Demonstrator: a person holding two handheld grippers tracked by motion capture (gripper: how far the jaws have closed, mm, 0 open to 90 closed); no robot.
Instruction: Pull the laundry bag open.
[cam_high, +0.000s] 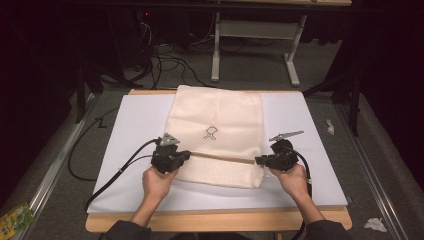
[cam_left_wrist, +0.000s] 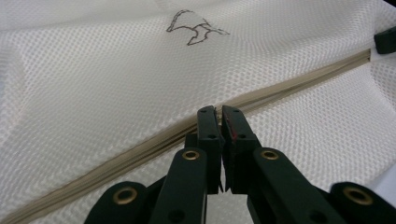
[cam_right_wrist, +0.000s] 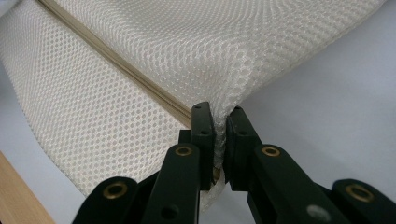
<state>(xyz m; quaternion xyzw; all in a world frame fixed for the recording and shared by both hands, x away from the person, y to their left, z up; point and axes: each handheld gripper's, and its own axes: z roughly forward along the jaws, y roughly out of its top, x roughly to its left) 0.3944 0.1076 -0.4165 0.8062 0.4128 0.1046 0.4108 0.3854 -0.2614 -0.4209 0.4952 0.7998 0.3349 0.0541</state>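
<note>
A cream mesh bag (cam_high: 216, 135) lies flat mid-surface, a small dark outline drawing (cam_high: 211, 132) on it and a beige zipper band (cam_high: 222, 158) crossing its near part; the left gripper (cam_high: 186, 155) is clamped on that band's left end; the right gripper (cam_high: 258, 160) pinches the bag's right edge; bare white surface (cam_high: 310, 150) lies open on both sides and in front.

Both grippers are matte black. The left gripper (cam_high: 186, 155) carries a grey three-cornered plate on top, as does the right gripper (cam_high: 258, 160), at centre frame in the high view. Black cables trail from each toward the lower edge. Up close, the jaws show brass-coloured pivot rivets, small screw holes, and a red smear on one pad. Dark sleeves cover the forearms at the bottom.
</note>
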